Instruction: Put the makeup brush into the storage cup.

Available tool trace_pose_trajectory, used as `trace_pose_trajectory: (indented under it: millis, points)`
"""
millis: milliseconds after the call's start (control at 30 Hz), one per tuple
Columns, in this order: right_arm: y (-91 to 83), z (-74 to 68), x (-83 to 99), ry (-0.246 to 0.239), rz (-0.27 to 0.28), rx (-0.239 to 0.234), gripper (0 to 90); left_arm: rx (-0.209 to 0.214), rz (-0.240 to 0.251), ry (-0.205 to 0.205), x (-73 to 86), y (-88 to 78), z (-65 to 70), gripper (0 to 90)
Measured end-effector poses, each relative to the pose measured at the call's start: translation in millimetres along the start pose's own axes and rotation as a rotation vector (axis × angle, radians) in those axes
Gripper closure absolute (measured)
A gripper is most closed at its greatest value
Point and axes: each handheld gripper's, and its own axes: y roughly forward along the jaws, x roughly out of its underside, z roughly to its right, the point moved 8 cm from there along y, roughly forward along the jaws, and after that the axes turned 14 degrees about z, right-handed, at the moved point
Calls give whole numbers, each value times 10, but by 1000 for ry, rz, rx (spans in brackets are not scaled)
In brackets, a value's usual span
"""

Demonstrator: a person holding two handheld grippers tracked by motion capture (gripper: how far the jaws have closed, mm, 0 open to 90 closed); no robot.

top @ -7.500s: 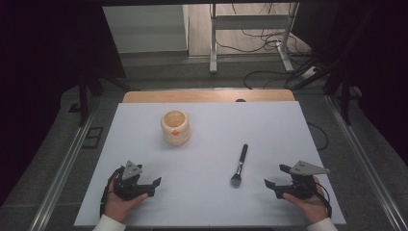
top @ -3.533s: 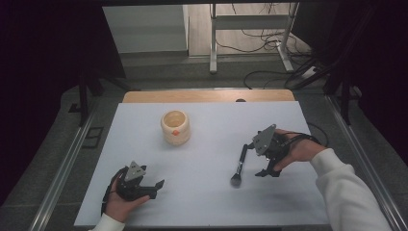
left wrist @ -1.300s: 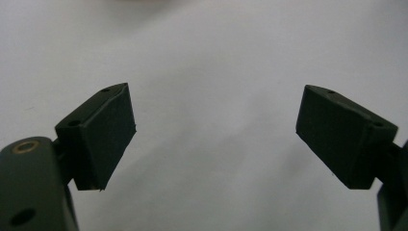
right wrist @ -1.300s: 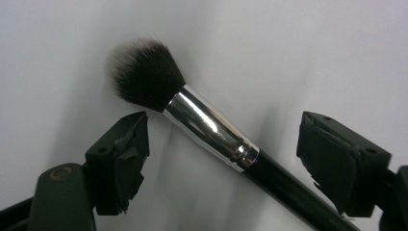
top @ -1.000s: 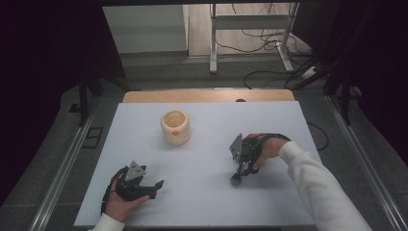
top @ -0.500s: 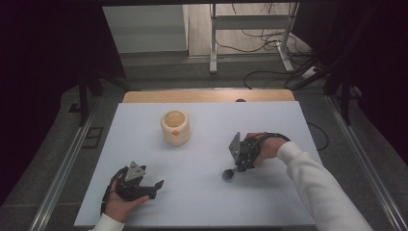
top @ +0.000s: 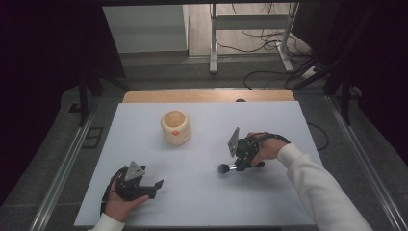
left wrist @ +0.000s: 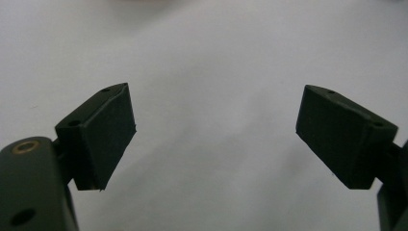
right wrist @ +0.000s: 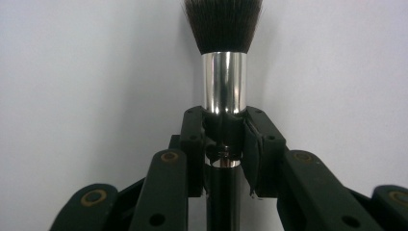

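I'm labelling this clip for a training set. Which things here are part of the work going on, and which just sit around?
In use:
- makeup brush, clamped below its silver ferrule
- right hand-held gripper, shut on it

Idle:
- cream cup, standing apart on the table
- left hand-held gripper, open, holding nothing

open tabletop (top: 202, 192) between the hands, only the cup (top: 175, 127) standing farther back

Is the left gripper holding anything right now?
No, in the left gripper view the left gripper has its jaws spread wide, with bare white table between them.
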Motion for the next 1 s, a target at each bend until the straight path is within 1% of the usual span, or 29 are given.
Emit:
trace_pose_trajectory:
  millis: [100,133,167,200,267,300,333,433,467,600,667,733,767,800,833,867,900,933,967,1000]
  points:
    - [-45,-3,-27,7,9,12,721,0,3,1,-3,-1,4,144]
    - [-103,9,-64,19,34,34,721,-1,4,1,-5,-3,5,144]
    - [-103,9,-64,19,34,34,721,-1,3,0,-5,-4,4,144]
    - [-124,13,-75,25,43,45,721,-3,4,1,-5,-6,2,144]
    - [-185,25,-103,50,61,81,722,-2,4,0,-5,-3,4,144]
    - [-226,38,-128,77,78,108,722,-2,4,0,-5,-3,5,144]
    - [-255,31,-150,95,97,109,721,-2,4,-1,-7,-4,6,144]
    - [-318,19,-195,122,137,124,721,-3,7,-1,-14,-9,7,144]
    - [-344,20,-206,141,147,141,721,-3,8,-1,-15,-10,7,144]
    - [-403,20,-223,219,186,159,722,-2,7,-2,-13,-8,7,144]
    - [-439,32,-235,269,224,182,722,-4,7,-2,-13,-7,5,144]
    - [-478,38,-249,295,270,204,721,-5,7,-3,-13,-8,3,144]
    - [-503,33,-254,321,295,215,722,-6,7,-4,-12,-8,1,144]
    - [-525,31,-264,338,327,223,722,-7,7,-5,-11,-8,-1,144]
    - [-555,45,-268,357,358,250,722,-10,5,-5,-10,-7,-6,144]
    - [-615,56,-274,406,426,292,722,-12,4,-4,-9,-6,-11,144]
    - [-615,56,-274,406,426,292,722,-13,4,-5,-8,-5,-13,144]
    - [-640,61,-273,434,452,306,722,-15,3,-6,-7,-4,-15,144]
    - [-673,58,-260,486,490,315,722,-15,4,-7,-8,-3,-14,144]
    - [-683,57,-249,499,500,327,722,-15,3,-6,-8,-4,-13,144]
